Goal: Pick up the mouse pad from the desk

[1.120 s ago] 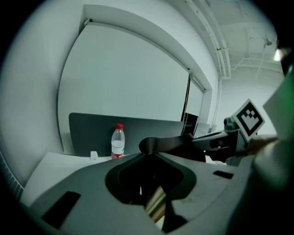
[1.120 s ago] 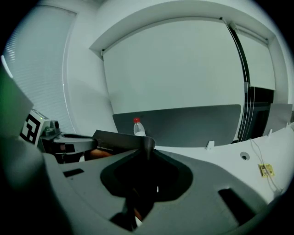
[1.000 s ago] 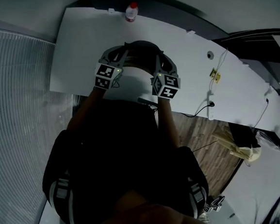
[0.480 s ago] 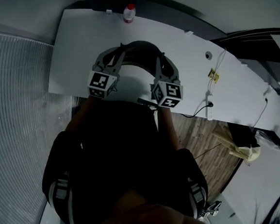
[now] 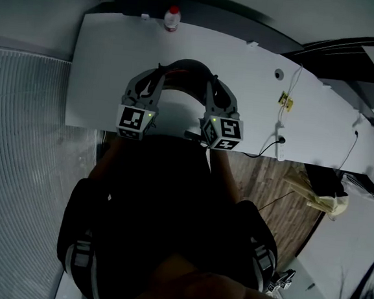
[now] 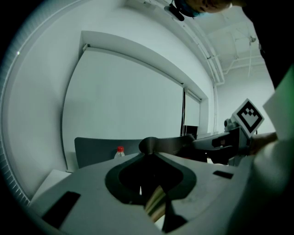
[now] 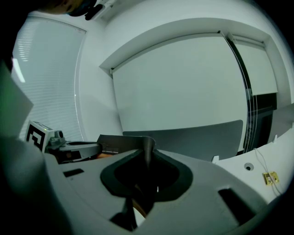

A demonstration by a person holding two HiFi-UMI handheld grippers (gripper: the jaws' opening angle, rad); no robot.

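Observation:
The dark mouse pad (image 5: 188, 65) hangs above the white desk (image 5: 104, 60), bowed into an arch between my two grippers. My left gripper (image 5: 160, 73) is shut on its left edge and my right gripper (image 5: 211, 80) on its right edge. In the left gripper view the jaws (image 6: 148, 148) pinch the pad's edge, and the pad (image 6: 171, 143) runs off to the right toward the other gripper. The right gripper view shows the same from the other side: jaws (image 7: 148, 148) closed on the pad (image 7: 118, 143), which stretches left.
A small bottle with a red cap (image 5: 172, 17) stands at the desk's far edge. A cable and plug (image 5: 280, 144), a yellow tag (image 5: 286, 99) and a small round fitting (image 5: 279, 73) lie on the desk's right part. Wood floor and a bag (image 5: 317, 189) are at the right.
Both grippers have risen toward the head camera with the pad between them. The pad has lifted further off the desk and its arch stands higher.

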